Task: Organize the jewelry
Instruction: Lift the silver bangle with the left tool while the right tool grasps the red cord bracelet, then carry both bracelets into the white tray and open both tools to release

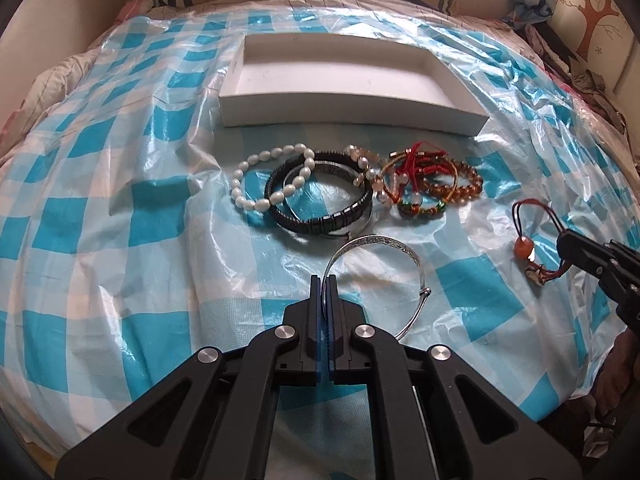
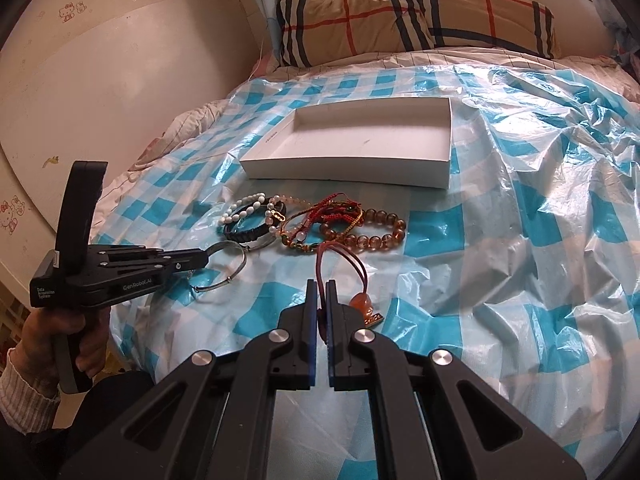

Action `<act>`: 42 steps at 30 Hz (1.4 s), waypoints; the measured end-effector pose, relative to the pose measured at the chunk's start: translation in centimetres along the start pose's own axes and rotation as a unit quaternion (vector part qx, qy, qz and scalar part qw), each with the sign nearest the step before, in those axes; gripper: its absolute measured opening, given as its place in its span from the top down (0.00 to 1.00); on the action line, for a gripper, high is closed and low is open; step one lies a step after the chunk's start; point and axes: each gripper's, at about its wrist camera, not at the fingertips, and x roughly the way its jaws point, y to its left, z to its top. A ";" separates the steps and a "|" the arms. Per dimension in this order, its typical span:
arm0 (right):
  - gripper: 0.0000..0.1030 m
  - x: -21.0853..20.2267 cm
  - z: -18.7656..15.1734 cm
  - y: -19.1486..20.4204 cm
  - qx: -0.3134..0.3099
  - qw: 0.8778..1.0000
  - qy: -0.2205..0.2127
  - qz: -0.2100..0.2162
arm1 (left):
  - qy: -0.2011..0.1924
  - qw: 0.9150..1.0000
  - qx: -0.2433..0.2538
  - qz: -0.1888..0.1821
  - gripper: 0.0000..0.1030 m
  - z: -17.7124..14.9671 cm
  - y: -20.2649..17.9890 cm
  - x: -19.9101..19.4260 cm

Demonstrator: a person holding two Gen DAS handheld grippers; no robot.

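Observation:
A pile of bracelets lies on the blue-checked plastic sheet: a white bead bracelet (image 1: pixel 269 178), a black link bracelet (image 1: pixel 320 220), red cord bracelets (image 1: pixel 416 164) and amber bead bracelets (image 1: pixel 460 188). An empty white tray (image 1: pixel 352 116) sits behind them. My left gripper (image 1: pixel 324 280) is shut on a silver bangle (image 1: pixel 376 242), held near the sheet. My right gripper (image 2: pixel 321 285) is shut on a dark red cord bracelet (image 2: pixel 352 258) with an orange bead (image 2: pixel 360 304). The right gripper (image 1: pixel 564 244) shows in the left wrist view, the left gripper (image 2: pixel 206 258) in the right wrist view.
The sheet (image 2: pixel 520 240) covers a bed and is crumpled on the right. Plaid pillows (image 2: pixel 400 20) lie at the head of the bed behind the tray (image 2: pixel 348 168). A wall (image 2: pixel 120 80) runs along the left side.

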 end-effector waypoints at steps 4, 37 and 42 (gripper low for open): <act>0.96 0.7 -0.4 0.1 -0.009 1.000 0.012 -0.005 | 0.002 1.000 0.000 -0.002 0.98 -0.1 0.1 0.4; 0.95 -3.9 3.6 1.1 0.024 0.995 -0.086 0.033 | -0.100 0.995 -0.004 0.020 0.98 2.3 -1.4 -6.6; 0.95 -3.6 4.6 0.6 0.025 0.994 -0.100 0.030 | -0.112 0.993 0.001 0.027 0.98 3.4 -1.7 -6.6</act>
